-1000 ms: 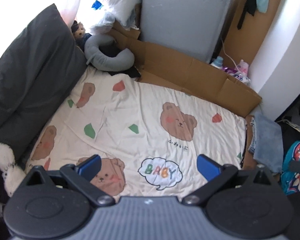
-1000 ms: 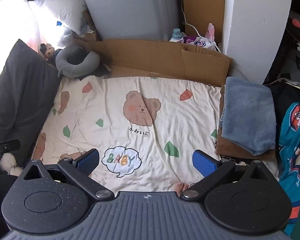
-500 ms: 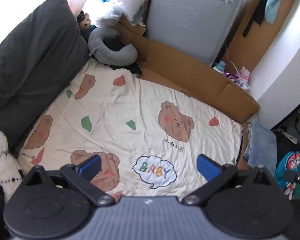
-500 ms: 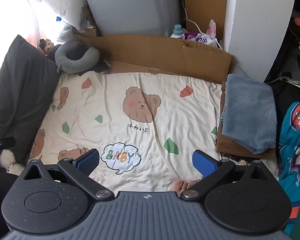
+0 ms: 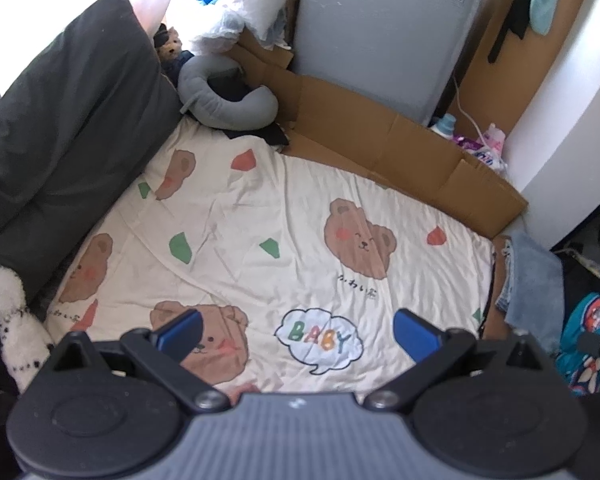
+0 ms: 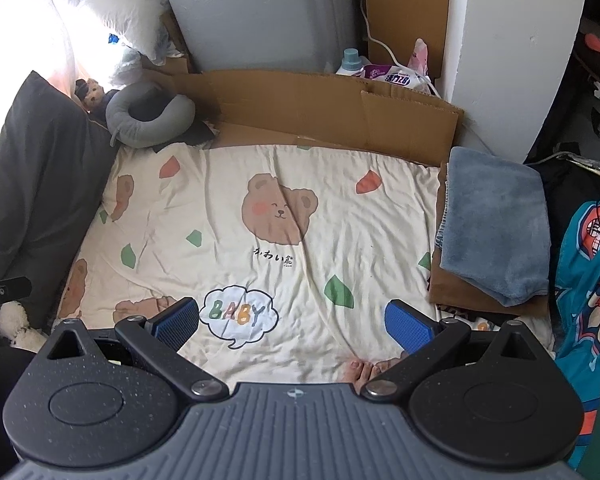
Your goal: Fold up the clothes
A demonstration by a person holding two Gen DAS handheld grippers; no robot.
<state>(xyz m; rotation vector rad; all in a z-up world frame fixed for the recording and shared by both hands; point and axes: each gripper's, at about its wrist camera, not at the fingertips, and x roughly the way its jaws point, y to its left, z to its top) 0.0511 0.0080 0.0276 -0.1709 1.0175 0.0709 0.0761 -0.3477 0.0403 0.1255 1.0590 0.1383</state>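
Note:
A folded grey-blue cloth (image 6: 496, 220) lies on top of a folded brown cloth (image 6: 472, 296) at the right edge of the bed; it also shows in the left wrist view (image 5: 534, 280). A cream bear-print sheet (image 6: 228, 216) covers the bed and also shows in the left wrist view (image 5: 260, 232). My left gripper (image 5: 298, 330) is open and empty, held high above the sheet's near edge. My right gripper (image 6: 292, 322) is open and empty, above the sheet left of the folded pile.
A dark pillow (image 5: 60, 132) lines the left side. A grey neck pillow (image 6: 148, 118) and a small bear doll (image 6: 90, 94) sit at the far left corner. Cardboard (image 6: 332, 112) stands along the far edge. Colourful fabric (image 6: 584, 300) hangs at right. Toes (image 6: 364, 370) show below.
Both grippers have shifted slightly over the bed and the views have moved a little. Both stay open and empty. Nothing on the bed has moved.

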